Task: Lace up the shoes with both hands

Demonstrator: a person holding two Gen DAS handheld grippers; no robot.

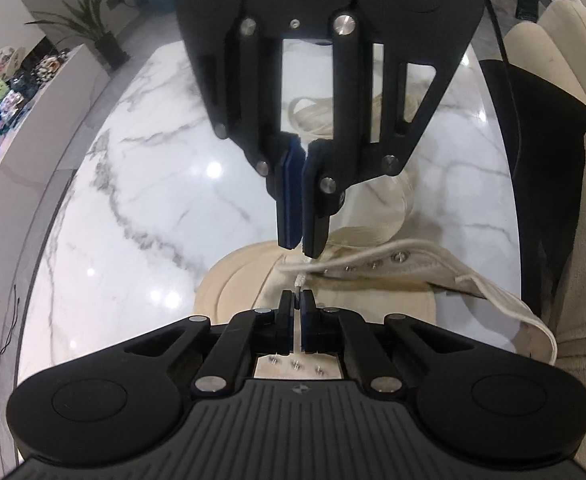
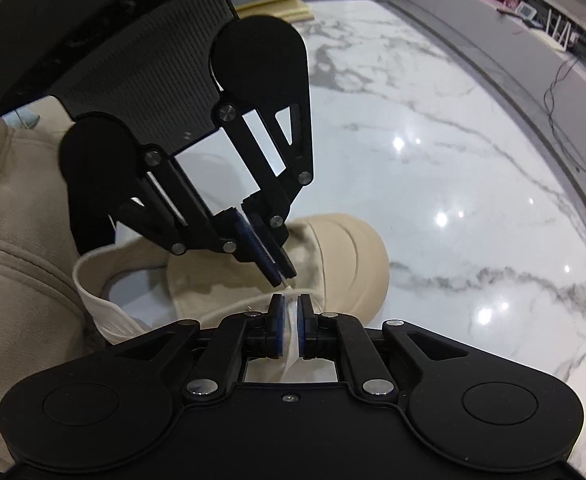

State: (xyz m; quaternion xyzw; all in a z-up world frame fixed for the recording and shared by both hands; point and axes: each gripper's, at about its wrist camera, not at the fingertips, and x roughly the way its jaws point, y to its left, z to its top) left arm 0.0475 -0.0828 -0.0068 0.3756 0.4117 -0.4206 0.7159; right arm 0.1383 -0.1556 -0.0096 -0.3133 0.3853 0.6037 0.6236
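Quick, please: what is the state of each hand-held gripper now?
Left hand-held gripper: closed on the tip of the white shoelace.
Right hand-held gripper: closed on the same white shoelace.

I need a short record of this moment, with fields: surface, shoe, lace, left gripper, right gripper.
surface: white marble table
shoe: beige canvas shoe, toe away from the person, top eyelets unlaced
lace: cream shoelace, its tip held between both grippers over the tongue
left gripper: shut on the lace tip
right gripper: jaws narrow, lace passing between them
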